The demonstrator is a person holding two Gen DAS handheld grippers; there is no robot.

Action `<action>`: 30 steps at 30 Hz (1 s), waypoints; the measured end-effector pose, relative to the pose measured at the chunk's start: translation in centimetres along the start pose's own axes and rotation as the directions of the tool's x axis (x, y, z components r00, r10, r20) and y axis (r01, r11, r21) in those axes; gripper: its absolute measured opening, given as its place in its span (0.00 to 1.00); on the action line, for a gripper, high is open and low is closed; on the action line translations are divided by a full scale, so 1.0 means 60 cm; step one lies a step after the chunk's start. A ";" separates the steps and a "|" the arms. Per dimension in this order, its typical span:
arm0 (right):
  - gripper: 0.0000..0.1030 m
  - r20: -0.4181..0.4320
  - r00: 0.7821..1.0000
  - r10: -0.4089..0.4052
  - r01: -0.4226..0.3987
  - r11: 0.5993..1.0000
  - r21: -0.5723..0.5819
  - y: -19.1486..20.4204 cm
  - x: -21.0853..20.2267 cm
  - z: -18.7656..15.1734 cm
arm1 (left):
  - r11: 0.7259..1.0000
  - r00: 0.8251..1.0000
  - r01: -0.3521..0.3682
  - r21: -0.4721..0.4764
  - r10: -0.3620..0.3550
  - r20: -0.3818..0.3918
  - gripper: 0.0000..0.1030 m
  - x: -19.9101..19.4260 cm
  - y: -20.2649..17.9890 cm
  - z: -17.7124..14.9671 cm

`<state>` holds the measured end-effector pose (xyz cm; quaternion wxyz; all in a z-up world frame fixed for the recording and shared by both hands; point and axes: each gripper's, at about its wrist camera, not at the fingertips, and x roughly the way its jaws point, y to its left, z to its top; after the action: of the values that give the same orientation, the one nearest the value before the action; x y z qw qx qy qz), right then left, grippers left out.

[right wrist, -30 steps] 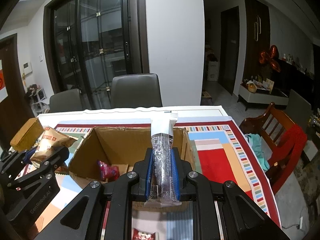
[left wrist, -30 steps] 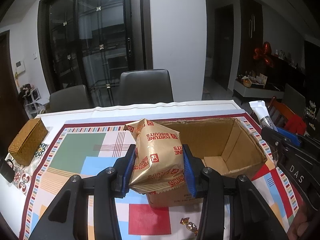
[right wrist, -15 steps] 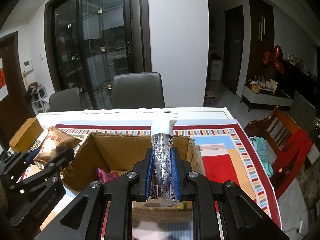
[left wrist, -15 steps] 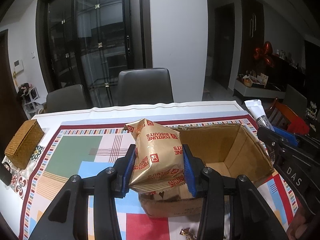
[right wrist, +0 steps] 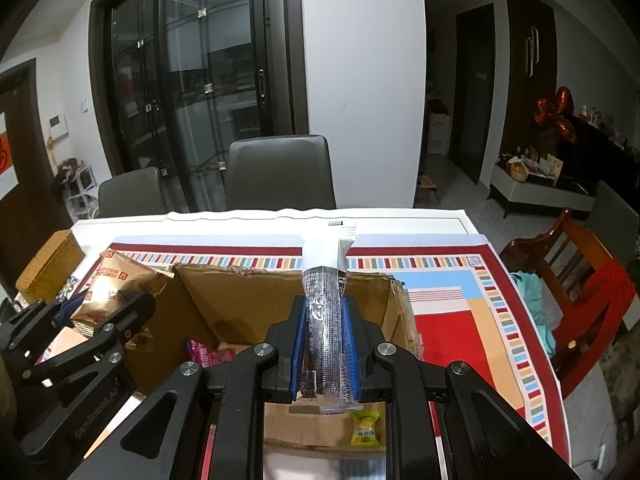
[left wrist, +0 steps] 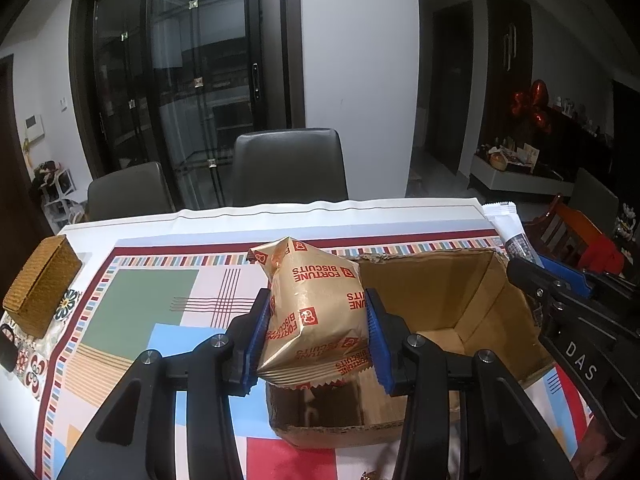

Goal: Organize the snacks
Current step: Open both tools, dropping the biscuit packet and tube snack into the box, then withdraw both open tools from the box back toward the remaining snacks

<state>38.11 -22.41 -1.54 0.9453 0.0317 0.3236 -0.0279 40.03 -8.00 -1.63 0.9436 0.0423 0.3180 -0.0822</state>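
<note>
My left gripper [left wrist: 316, 340] is shut on a gold Fortune Biscuits packet [left wrist: 316, 316] and holds it above the left near corner of an open cardboard box [left wrist: 452, 312]. My right gripper [right wrist: 326, 344] is shut on a long clear-and-white snack stick packet [right wrist: 325, 320], upright over the box [right wrist: 248, 300]. Inside the box lie a pink wrapped snack [right wrist: 206, 356] and a yellow-green candy [right wrist: 365, 428]. The left gripper with the biscuit packet [right wrist: 112, 292] shows at the left of the right wrist view; the right gripper [left wrist: 568, 312] shows at the right of the left wrist view.
The box stands on a table with a colourful patterned cloth [left wrist: 140, 304]. A woven wicker box [left wrist: 40, 284] sits at the table's left edge. Two grey chairs [left wrist: 288, 168] stand behind the table; a wooden chair with red cloth [right wrist: 588, 280] is at the right.
Both grippers have moved forward and lower toward the box, still holding their packets. The box now fills more of both views, and the yellow-green candy has come into sight.
</note>
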 end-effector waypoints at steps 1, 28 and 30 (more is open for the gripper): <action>0.18 -0.001 1.000 0.001 -0.001 1.000 -0.002 0.000 0.002 0.001 | 1.000 1.000 0.002 0.000 -0.002 -0.001 0.44 0.001 0.000 0.000; 0.73 0.078 0.994 -0.078 0.077 0.997 0.023 -0.018 -0.064 0.003 | 0.999 0.998 -0.026 -0.020 0.027 0.058 0.75 -0.062 -0.001 -0.008; 0.73 0.085 0.993 -0.081 0.080 0.996 0.026 -0.020 -0.074 0.000 | 1.000 0.998 -0.024 -0.019 0.025 0.065 0.75 -0.073 -0.003 -0.009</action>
<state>34.51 -23.49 1.13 0.9559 0.0282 0.2834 -0.0710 36.23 -7.53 0.57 0.9547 0.0348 0.2874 -0.0689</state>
